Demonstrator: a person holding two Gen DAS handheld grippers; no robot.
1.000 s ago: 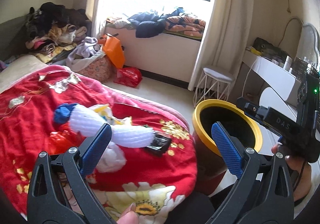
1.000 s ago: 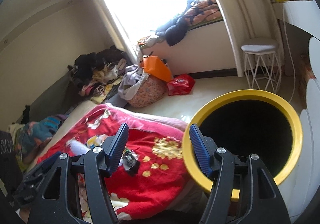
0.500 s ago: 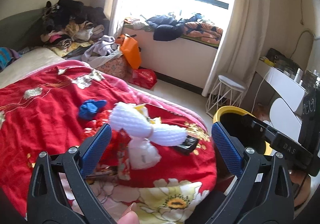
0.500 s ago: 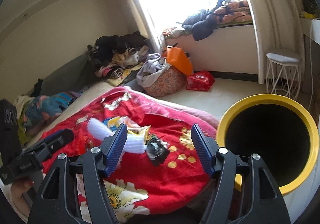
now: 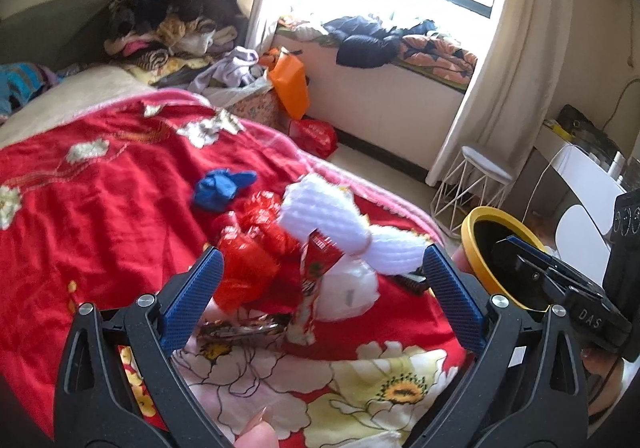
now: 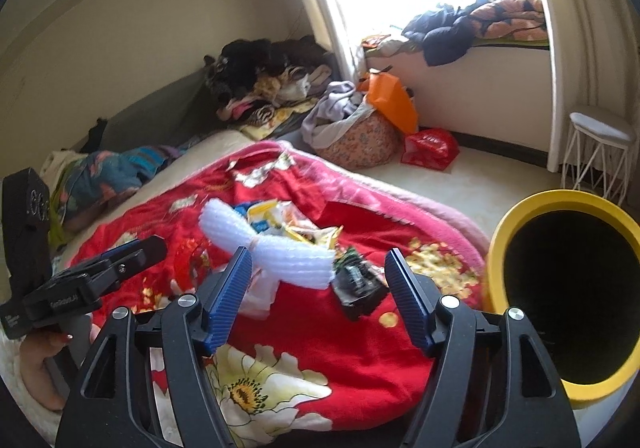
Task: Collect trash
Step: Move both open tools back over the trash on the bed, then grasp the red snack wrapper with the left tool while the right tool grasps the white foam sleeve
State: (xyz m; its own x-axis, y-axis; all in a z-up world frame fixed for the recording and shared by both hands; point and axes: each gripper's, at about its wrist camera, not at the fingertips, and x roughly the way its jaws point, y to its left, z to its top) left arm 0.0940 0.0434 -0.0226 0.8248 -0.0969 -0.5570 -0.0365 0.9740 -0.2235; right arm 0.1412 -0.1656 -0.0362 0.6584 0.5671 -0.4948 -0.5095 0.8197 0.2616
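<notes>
Both hand-held grippers, left and right, are spread and empty, the right one's jaws widening. Trash lies mid-frame on the red blanket; the yellow-rimmed bin stands at right.

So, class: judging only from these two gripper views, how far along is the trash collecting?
Done: nothing visibly; the yellow-rimmed bin looks dark inside, contents unclear. In hand: nothing. The left gripper is open and the right gripper is opening, both empty, aimed at the pile. Left: the white foam netting, black wrapper, red wrappers and blue crumpled piece all lie on the red blanket.
</notes>
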